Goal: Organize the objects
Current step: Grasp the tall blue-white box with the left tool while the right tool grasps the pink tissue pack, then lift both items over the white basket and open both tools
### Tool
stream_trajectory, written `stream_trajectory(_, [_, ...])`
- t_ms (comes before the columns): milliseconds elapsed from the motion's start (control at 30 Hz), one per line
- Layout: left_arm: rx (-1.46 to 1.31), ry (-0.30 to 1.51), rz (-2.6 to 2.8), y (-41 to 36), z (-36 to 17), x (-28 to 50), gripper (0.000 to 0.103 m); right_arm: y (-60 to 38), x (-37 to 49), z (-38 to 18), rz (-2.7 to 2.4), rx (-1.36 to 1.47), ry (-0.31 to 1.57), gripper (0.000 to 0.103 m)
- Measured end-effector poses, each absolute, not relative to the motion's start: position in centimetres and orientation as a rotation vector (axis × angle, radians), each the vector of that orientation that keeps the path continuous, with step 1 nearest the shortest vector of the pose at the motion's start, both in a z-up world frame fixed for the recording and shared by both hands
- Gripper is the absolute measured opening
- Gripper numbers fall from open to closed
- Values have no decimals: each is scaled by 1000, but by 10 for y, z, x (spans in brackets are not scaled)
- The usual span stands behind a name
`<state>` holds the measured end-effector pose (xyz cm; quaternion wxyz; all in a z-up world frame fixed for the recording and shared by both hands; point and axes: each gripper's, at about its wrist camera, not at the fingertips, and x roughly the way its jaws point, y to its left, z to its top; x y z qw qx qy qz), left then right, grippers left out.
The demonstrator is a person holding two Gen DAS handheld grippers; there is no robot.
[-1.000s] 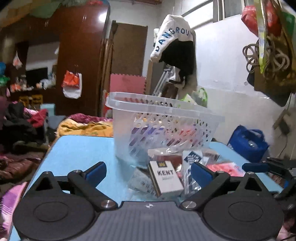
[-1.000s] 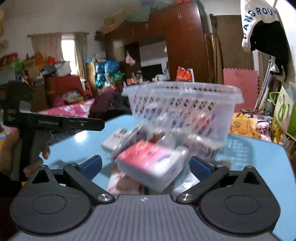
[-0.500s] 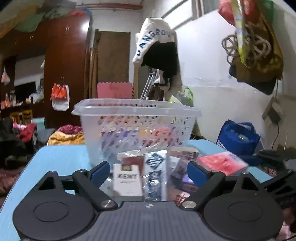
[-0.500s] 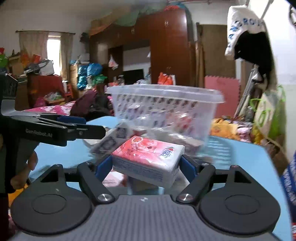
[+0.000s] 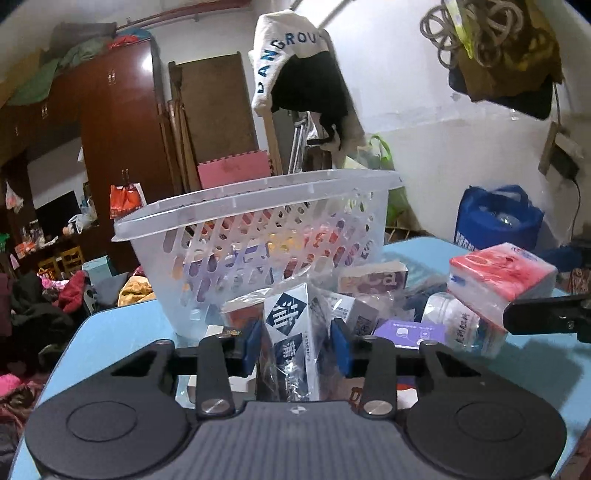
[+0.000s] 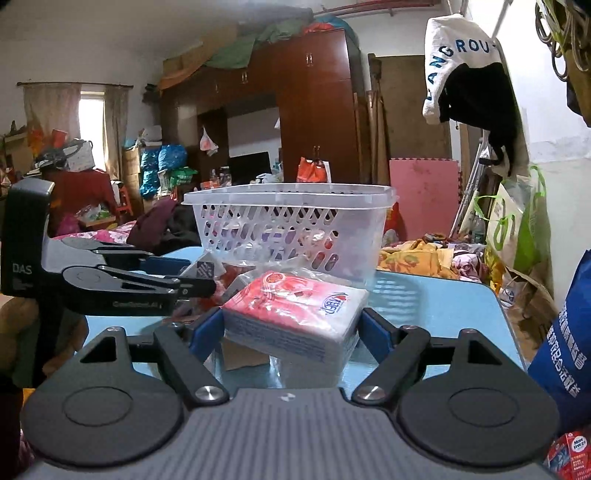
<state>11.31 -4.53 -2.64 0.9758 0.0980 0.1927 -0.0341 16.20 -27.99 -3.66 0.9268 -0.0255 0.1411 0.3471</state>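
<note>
Left hand-held gripper (image 5: 297,343) clamps blue-white packet (image 5: 291,332); basket (image 5: 258,236) just behind.

Left gripper (image 5: 297,345) just closed; right gripper (image 6: 286,332) clamped.

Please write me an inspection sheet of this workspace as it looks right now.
Surface: blue table, crowded near the basket.
Job's things: clear basket upright, partly filled; blue-and-white packet; red tissue pack.
Clutter: white bottle, purple card, small boxes.
Grippers: left gripper has just closed on the packet; right gripper grips the tissue pack.
Cables: coiled rope on wall.
Surroundings: wardrobe, piled clothes, blue bag.
</note>
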Motion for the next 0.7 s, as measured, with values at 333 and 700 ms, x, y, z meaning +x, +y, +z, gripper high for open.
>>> stream_trajectory(333, [180, 402, -130, -47, -15, 116, 44, -286, 160, -38, 713, -33, 290, 82])
stream_trajectory(700, [34, 317, -160, -16, 22, 103, 44, -280, 167, -19, 726, -35, 257, 81])
